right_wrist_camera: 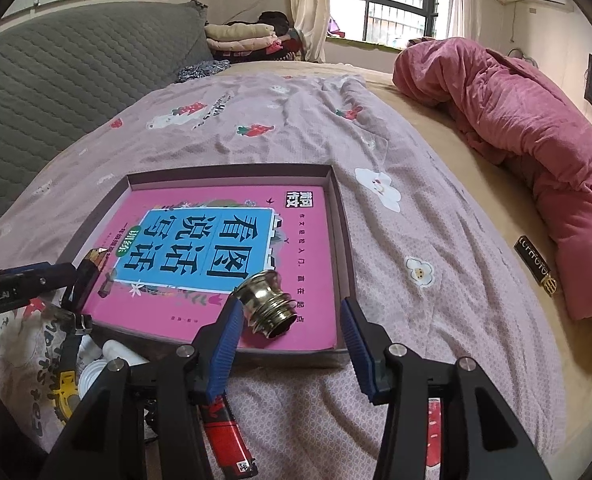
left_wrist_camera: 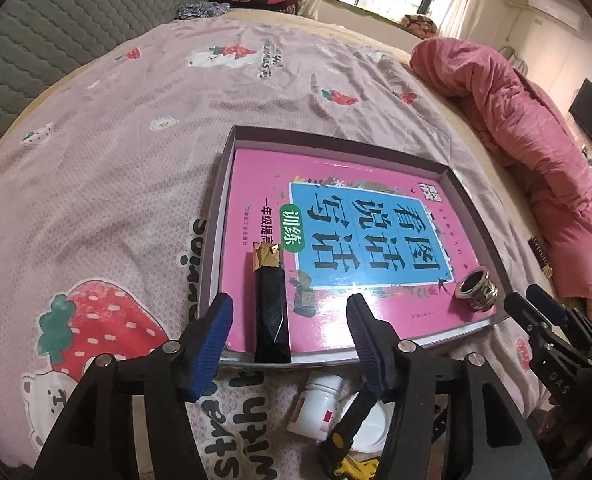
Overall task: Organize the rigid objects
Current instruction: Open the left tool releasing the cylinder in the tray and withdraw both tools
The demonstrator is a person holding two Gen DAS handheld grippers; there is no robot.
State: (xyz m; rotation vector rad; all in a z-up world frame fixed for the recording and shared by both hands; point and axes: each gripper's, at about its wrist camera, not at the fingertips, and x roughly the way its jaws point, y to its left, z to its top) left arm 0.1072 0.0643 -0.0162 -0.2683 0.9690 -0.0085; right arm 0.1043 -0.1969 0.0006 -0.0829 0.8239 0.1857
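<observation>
A shallow grey box (left_wrist_camera: 335, 136) on the bed holds a pink book (left_wrist_camera: 264, 184). On the book lies a black faceted tube with a gold cap (left_wrist_camera: 270, 300). My left gripper (left_wrist_camera: 290, 311) is open around its near end, with neither pad touching it. A brass threaded fitting (right_wrist_camera: 268, 306) lies on the book's near right corner, between the pads of my open right gripper (right_wrist_camera: 291, 312) and close to the left pad. The fitting (left_wrist_camera: 477, 286) and the right gripper (left_wrist_camera: 535, 312) also show in the left wrist view. The left gripper (right_wrist_camera: 36, 276) reaches in at the left edge of the right wrist view.
A white pill bottle (left_wrist_camera: 319, 404) and a white round lid lie on the strawberry-print sheet (left_wrist_camera: 136, 160) in front of the box. A red packet (right_wrist_camera: 226, 436) and a yellow-black tool (right_wrist_camera: 66, 396) lie beneath the grippers. A rolled pink quilt (right_wrist_camera: 515, 120) fills the right; a grey headboard (right_wrist_camera: 56, 72) stands left.
</observation>
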